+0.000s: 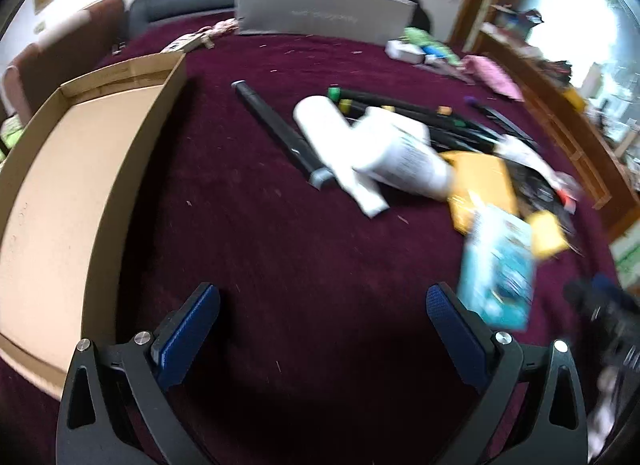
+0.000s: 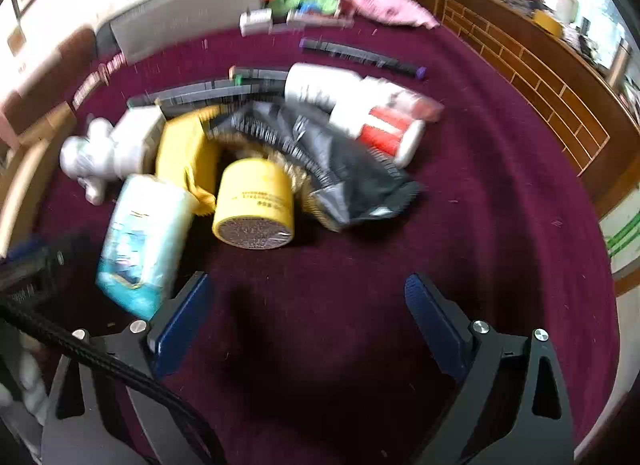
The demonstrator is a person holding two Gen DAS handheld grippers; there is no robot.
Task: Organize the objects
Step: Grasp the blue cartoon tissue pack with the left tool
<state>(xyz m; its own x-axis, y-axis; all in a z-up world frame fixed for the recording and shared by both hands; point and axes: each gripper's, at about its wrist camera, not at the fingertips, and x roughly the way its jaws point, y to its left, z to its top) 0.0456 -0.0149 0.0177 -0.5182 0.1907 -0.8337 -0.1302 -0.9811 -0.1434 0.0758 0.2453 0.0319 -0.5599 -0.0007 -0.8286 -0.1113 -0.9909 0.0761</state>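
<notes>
Both tools are tipped down over the dark red carpet (image 1: 320, 249). The left tool (image 1: 323, 307) is spread wide and empty, and so is the right tool (image 2: 306, 297). The blurred pile, with a yellow can (image 2: 254, 205), lies at 12 o'clock. The cardboard box (image 1: 60, 169) is cut off at 9 o'clock.

Dim, motion-blurred fisheye; window glare

This looks like a lived-in home, though blur hides much. A maroon carpet (image 2: 480, 185) covers the surface; at two o'clock stands a wooden cabinet (image 2: 532, 77) cluttered on top, at twelve a pink cloth (image 2: 388, 7), at nine a cardboard box (image 1: 72, 193).
</notes>
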